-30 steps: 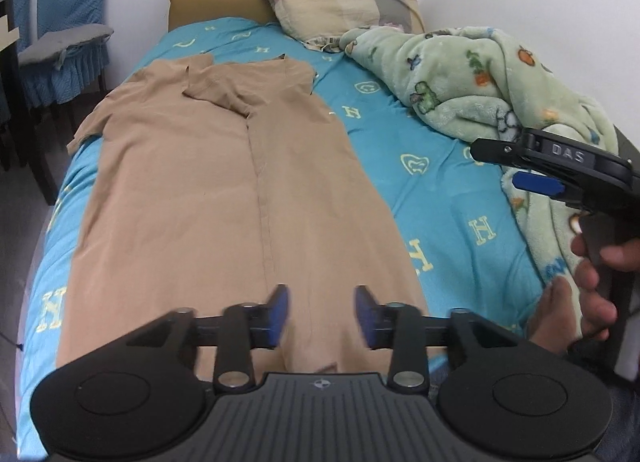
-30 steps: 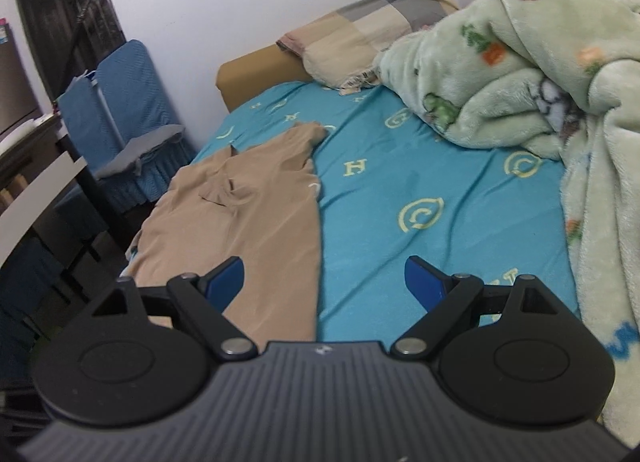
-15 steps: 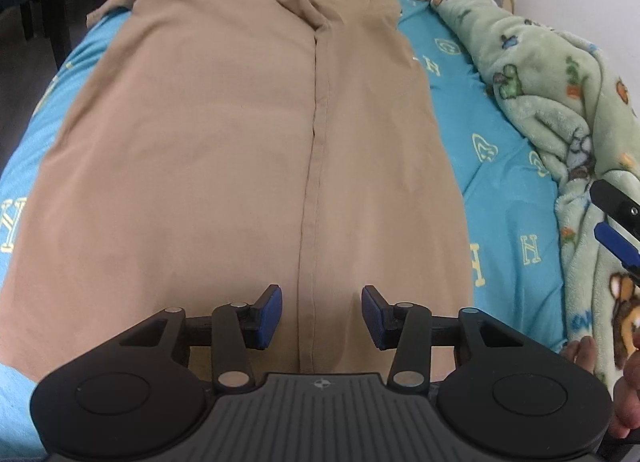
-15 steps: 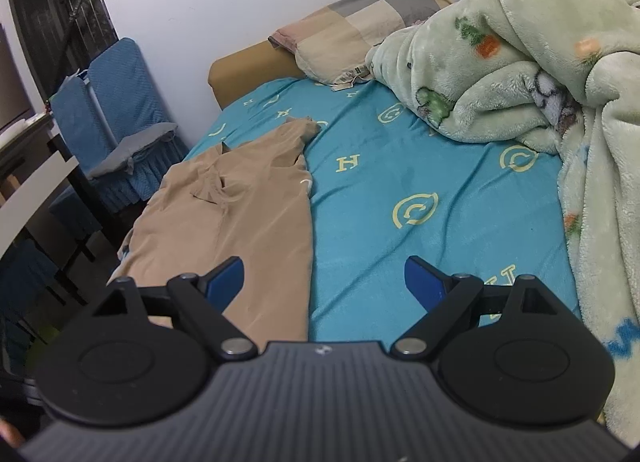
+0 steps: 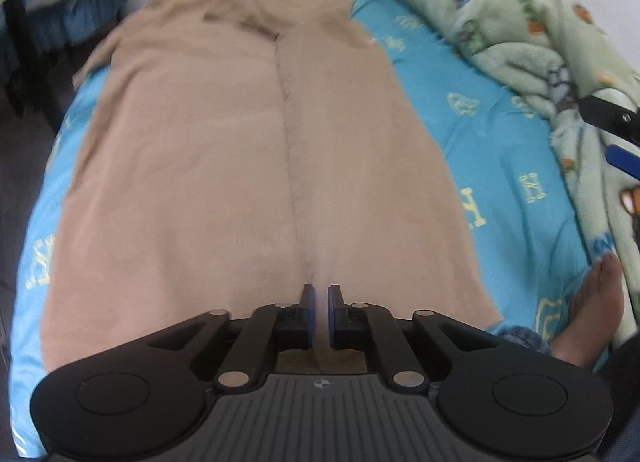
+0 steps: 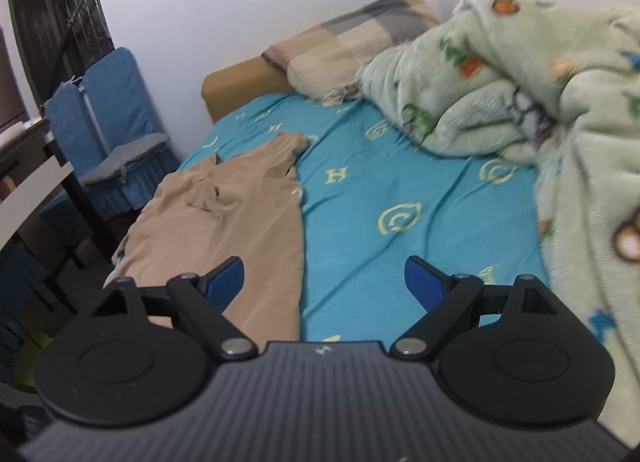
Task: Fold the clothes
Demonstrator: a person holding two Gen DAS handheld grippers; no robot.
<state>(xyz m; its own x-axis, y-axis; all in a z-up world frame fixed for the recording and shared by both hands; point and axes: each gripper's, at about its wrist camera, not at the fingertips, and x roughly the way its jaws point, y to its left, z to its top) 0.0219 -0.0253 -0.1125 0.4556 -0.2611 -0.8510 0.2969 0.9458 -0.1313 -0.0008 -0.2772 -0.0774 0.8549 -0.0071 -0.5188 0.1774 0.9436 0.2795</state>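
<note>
A beige garment [image 5: 256,165] lies spread flat on the blue bedsheet [image 5: 480,129], collar at the far end, its centre seam running toward me. My left gripper [image 5: 320,310] sits low over the near hem at the seam. Its jaws are closing and only a narrow gap is left, with the cloth showing in it. In the right wrist view the garment [image 6: 232,221] lies to the left, and my right gripper [image 6: 324,282] hangs open above the sheet [image 6: 400,197] with nothing between its fingers. The right gripper [image 5: 612,137] also shows at the right edge of the left wrist view.
A green fleece blanket [image 6: 540,113] is heaped along the right side of the bed, with a checked pillow [image 6: 352,41] at the head. Blue-covered chairs [image 6: 108,129] stand off the bed's left side. A bare foot [image 5: 596,310] rests on the near right corner.
The left gripper's jaws have narrowed from wide apart to almost touching, and it has sunk toward the near hem. The right gripper has stayed open and barely shifted.
</note>
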